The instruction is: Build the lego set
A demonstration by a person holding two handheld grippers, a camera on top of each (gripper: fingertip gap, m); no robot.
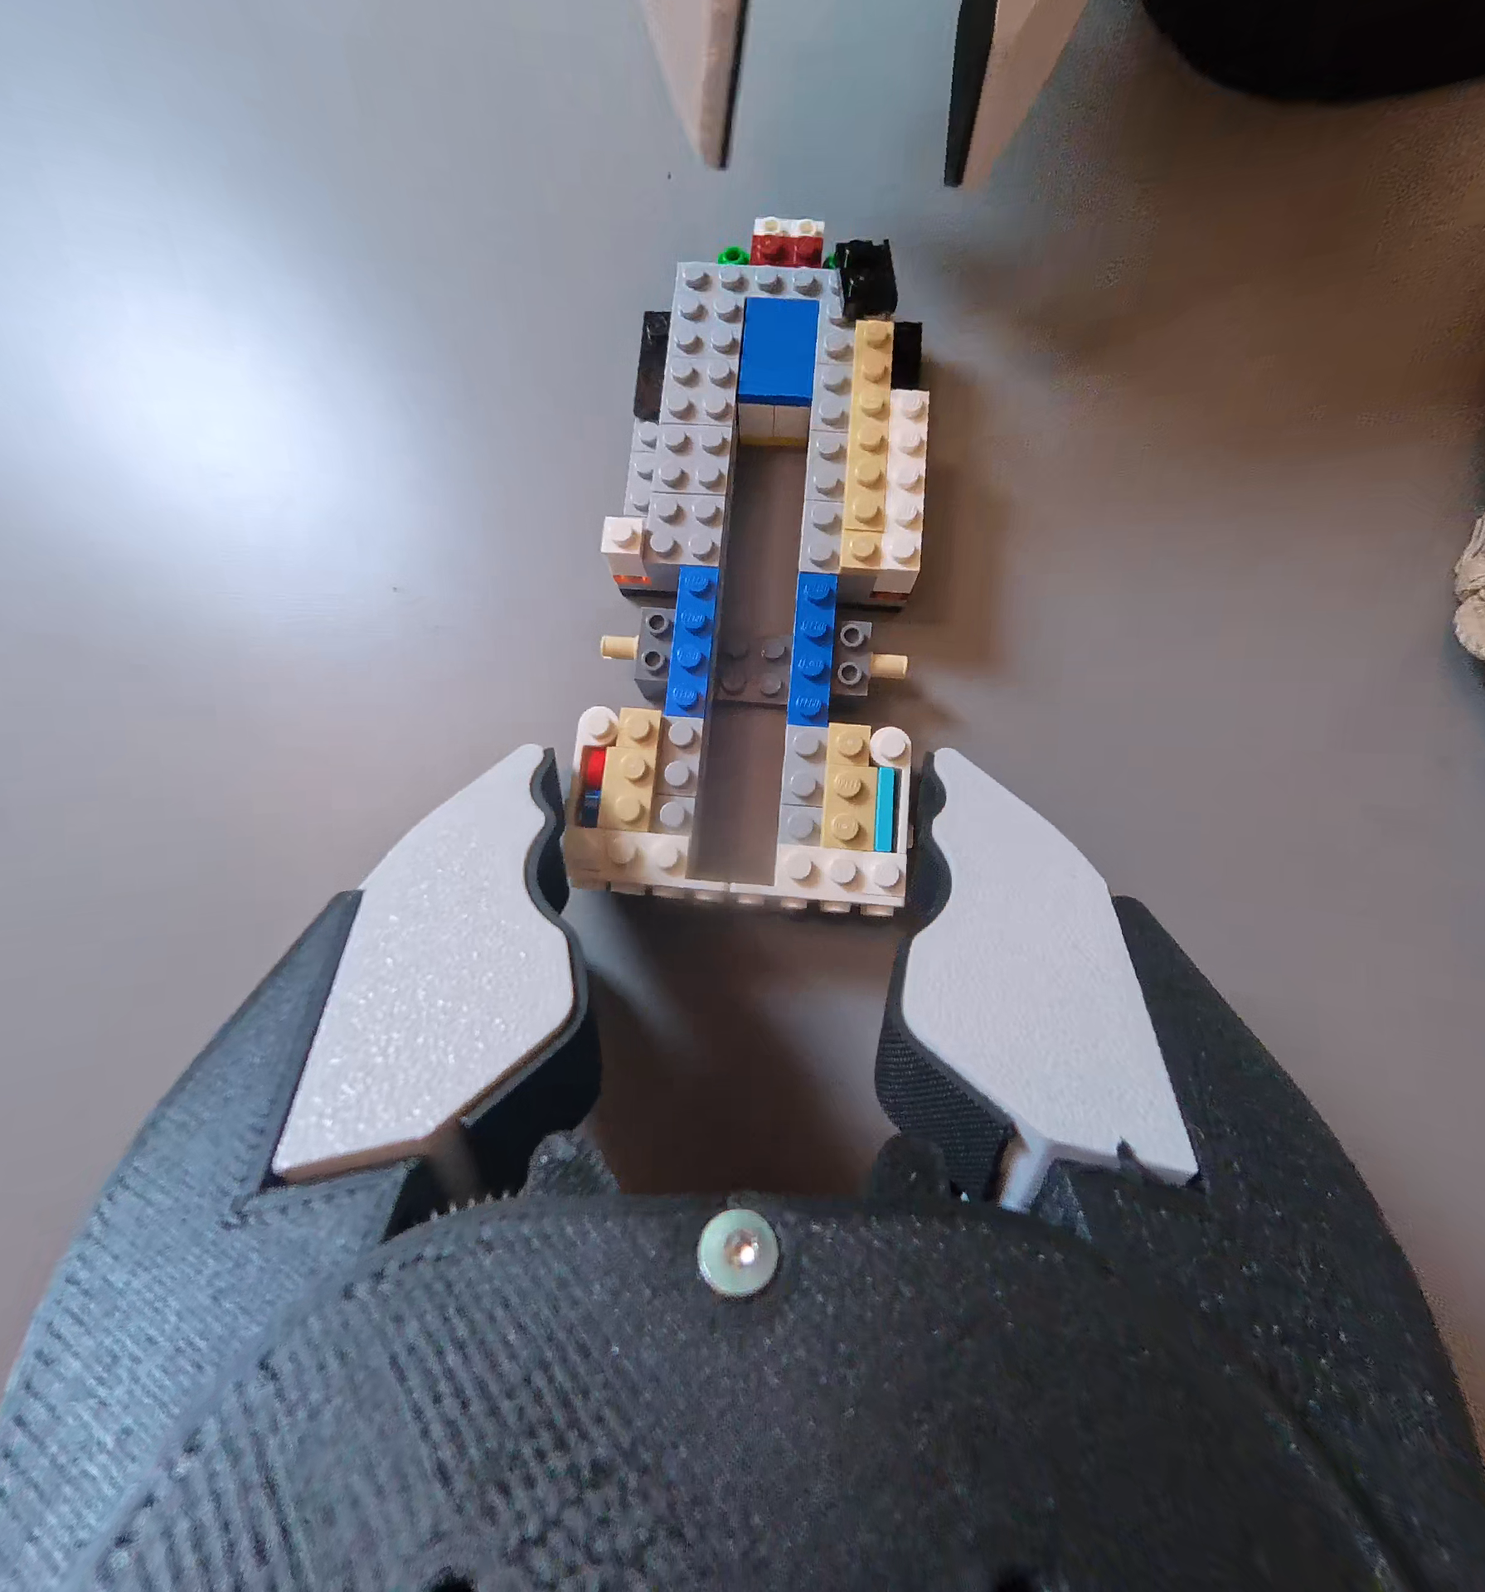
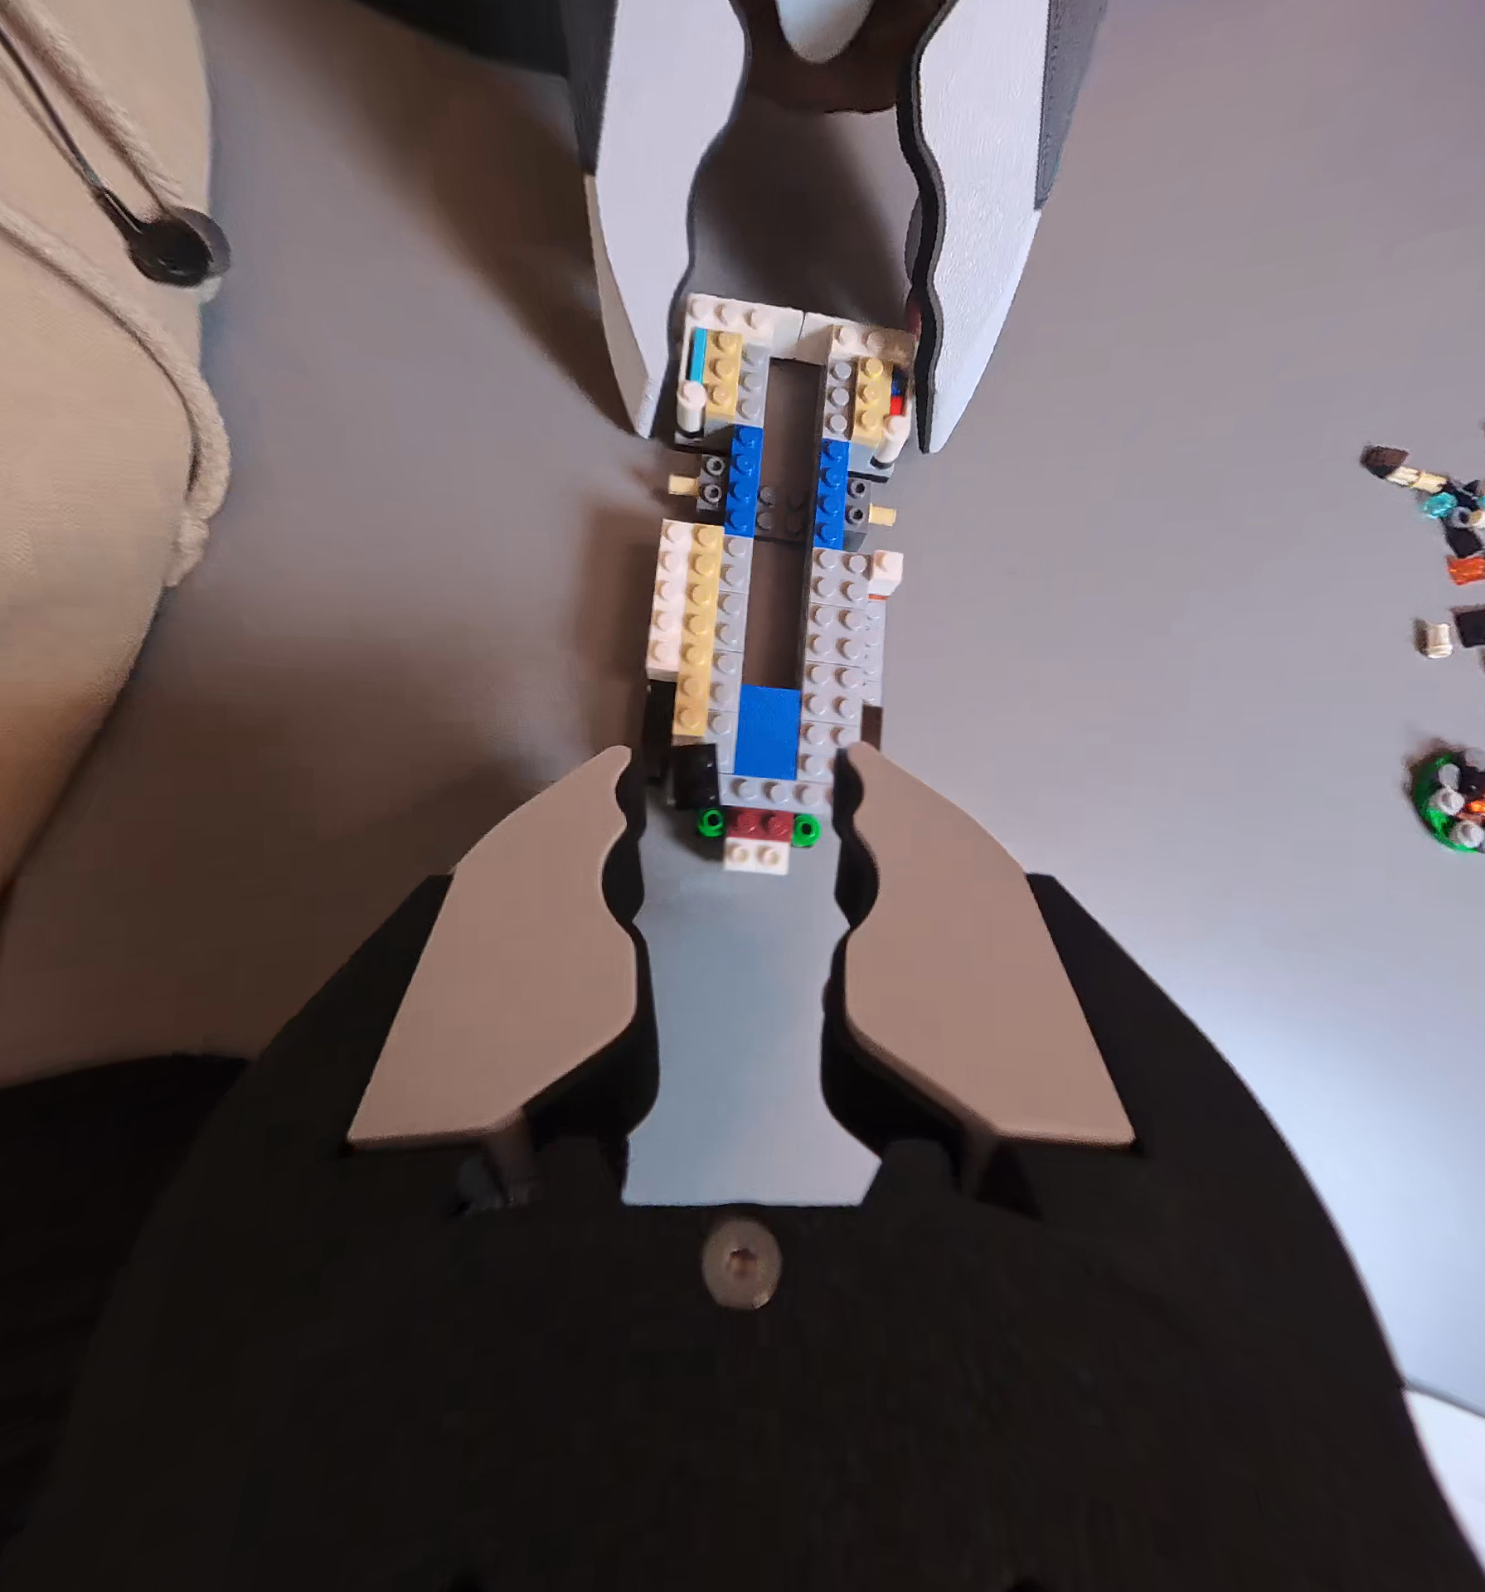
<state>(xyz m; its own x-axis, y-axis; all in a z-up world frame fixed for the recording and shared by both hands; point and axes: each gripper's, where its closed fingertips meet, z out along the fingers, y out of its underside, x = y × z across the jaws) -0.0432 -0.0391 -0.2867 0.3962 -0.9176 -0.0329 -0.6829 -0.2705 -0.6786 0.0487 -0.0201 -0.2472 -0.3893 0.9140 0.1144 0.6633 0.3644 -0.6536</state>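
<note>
Two grippers face each other over a long brick model (image 1: pixel 773 560) lying on the grey tabletop (image 1: pixel 291 517). The left gripper (image 1: pixel 739 810) stands wide around the model's white end, pads just beside it. The right gripper (image 2: pixel 734 801) stands narrower around the opposite end, its right pad touching. Loose bricks (image 2: pixel 1471 551) lie well apart at the right.

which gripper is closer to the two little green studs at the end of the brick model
Right. The right gripper has its fingertips either side of the green studs end; the left gripper straddles the opposite white end.
</note>
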